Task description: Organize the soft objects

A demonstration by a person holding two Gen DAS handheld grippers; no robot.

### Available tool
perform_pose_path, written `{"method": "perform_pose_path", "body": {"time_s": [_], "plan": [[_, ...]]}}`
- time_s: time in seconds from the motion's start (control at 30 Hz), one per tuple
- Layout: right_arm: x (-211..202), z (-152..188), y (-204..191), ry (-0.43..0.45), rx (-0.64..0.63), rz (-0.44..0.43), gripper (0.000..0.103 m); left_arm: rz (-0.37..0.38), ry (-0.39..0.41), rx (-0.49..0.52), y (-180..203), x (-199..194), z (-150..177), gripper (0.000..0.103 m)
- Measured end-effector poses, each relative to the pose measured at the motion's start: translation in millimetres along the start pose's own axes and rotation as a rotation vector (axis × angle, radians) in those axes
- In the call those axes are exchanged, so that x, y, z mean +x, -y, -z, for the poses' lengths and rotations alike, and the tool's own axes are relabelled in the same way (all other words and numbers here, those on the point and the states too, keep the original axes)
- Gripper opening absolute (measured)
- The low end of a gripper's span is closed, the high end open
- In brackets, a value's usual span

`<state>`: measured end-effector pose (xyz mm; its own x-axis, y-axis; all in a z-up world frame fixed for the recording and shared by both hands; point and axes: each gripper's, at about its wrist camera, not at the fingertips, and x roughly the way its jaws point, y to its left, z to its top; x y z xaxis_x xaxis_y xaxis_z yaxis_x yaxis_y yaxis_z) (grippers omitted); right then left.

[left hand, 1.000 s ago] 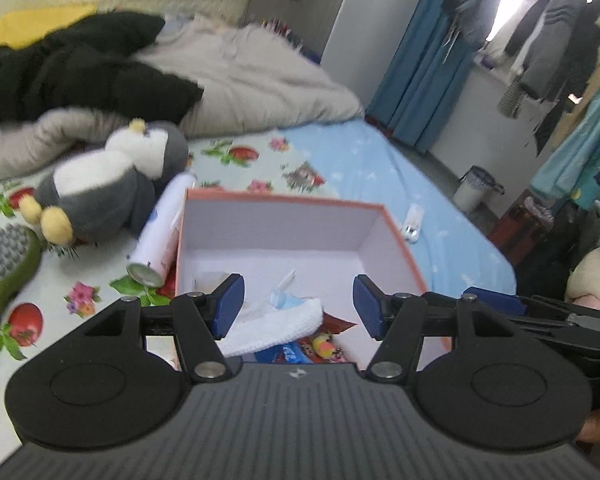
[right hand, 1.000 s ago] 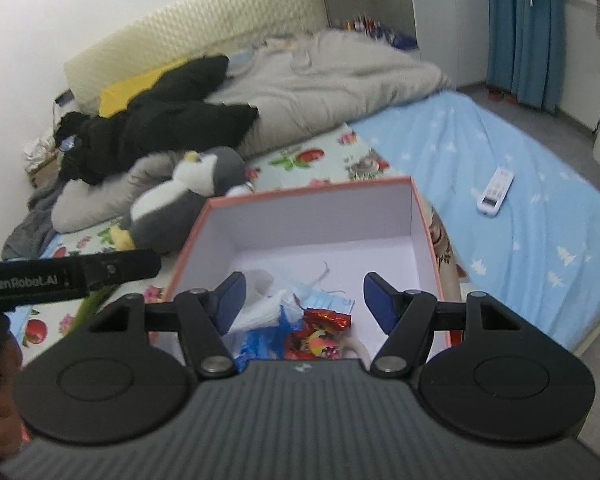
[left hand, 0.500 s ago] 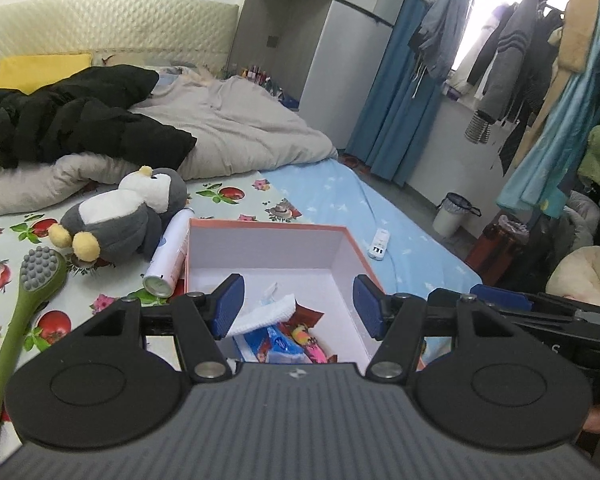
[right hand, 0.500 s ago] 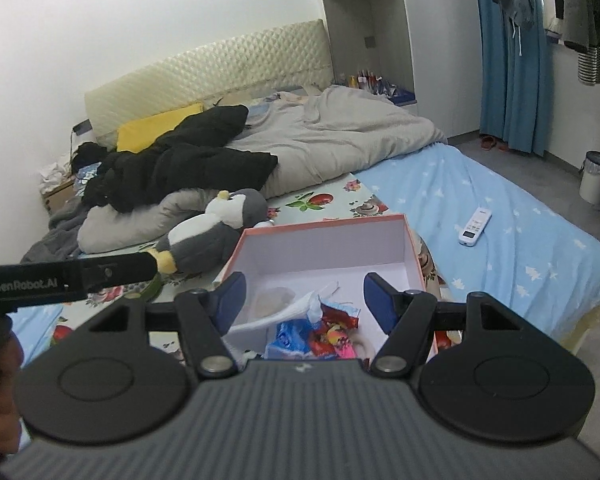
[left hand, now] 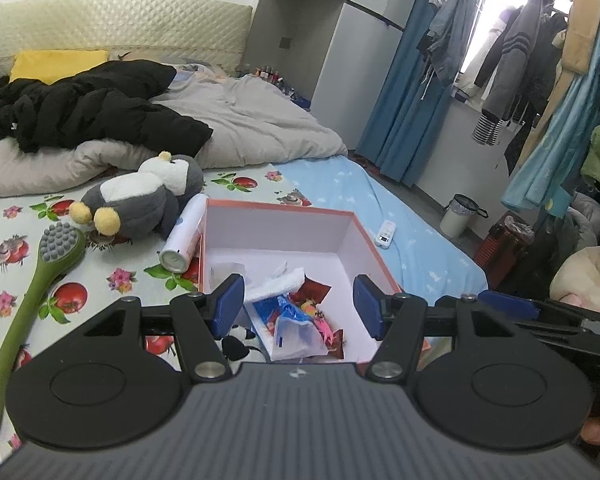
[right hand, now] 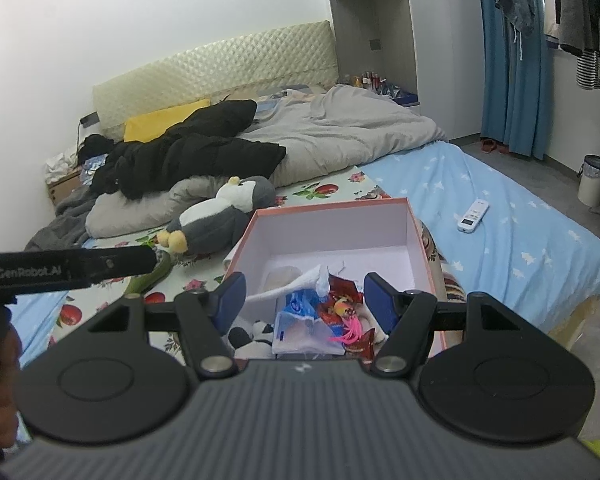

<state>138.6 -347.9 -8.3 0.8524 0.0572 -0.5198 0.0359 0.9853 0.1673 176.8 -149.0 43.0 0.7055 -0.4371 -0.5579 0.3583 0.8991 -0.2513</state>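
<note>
Left gripper: jaws apart, nothing between them, hovering over the box's near end.
Right gripper: jaws apart too, empty, above the same box.
Box: open on the bed, small soft bits piled inside.
Penguin plush: outside the box, beyond its far left corner.

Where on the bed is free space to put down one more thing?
Free: the blue sheet between the box and the remote. Inside the box, the far half is bare. Crowded: left of the box, where the penguin, spray can and green brush lie.
</note>
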Motion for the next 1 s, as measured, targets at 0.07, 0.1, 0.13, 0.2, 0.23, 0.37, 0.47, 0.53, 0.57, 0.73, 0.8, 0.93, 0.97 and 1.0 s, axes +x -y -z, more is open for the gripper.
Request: {"method": "perform_pose_path", "body": {"time_s": [0.07,0.1,0.13,0.2,0.23,0.37,0.47,0.53,0.57,0.73,0.8,0.93,0.97,1.0], "plan": [[0.6,5.3,-0.5,-0.005,0.002,0.001,0.068,-0.004,-0.001,-0.006,-0.6,0.7,5.7,0.066],[0.5,7.3,0.4,-0.009,0.003,0.001,0.068,-0.004,-0.002,-0.008,-0.4,0.4,8.6,0.066],[1.2,9.5,1.0,-0.016,0.007,0.002,0.068,-0.006,-0.004,-0.009,-0.1,0.2,12.1,0.066],[-0.4,13.8,1.1,-0.020,0.009,0.002,0.068,-0.010,-0.007,-0.014,-0.6,2.0,17.7,0.066],[-0.9,16.2,1.6,-0.019,0.009,0.007,0.068,-0.012,-0.011,-0.020,-1.3,2.3,20.7,0.066],[-1.2,23.9,2.3,-0.026,0.011,0.019,0.068,-0.020,-0.027,-0.030,-5.3,6.3,28.9,0.066],[-2.5,28.6,1.7,-0.031,0.005,0.021,0.068,-0.026,-0.032,-0.028,-6.8,7.0,34.4,0.066],[-3.2,30.4,1.4,-0.032,0.001,0.024,0.068,-0.030,-0.034,-0.030,-7.5,6.0,38.2,0.066],[-3.0,30.9,1.9,-0.035,0.001,0.028,0.068,-0.033,-0.035,-0.032,-8.4,5.9,39.2,0.066],[-4.5,32.6,6.5,-0.042,0.008,0.035,0.068,-0.045,-0.039,-0.034,-10.8,3.3,44.3,0.066],[-5.2,33.5,7.0,-0.040,0.006,0.035,0.068,-0.050,-0.040,-0.038,-11.6,2.0,46.1,0.066],[-6.1,35.8,8.8,-0.034,0.000,0.044,0.068,-0.049,-0.042,-0.040,-9.3,1.3,49.3,0.066],[-6.2,36.4,9.4,-0.034,0.001,0.044,0.068,-0.051,-0.043,-0.038,-8.5,1.2,50.1,0.066],[-6.2,37.0,9.8,-0.034,0.000,0.046,0.068,-0.051,-0.043,-0.037,-7.7,1.3,50.9,0.066]]}}
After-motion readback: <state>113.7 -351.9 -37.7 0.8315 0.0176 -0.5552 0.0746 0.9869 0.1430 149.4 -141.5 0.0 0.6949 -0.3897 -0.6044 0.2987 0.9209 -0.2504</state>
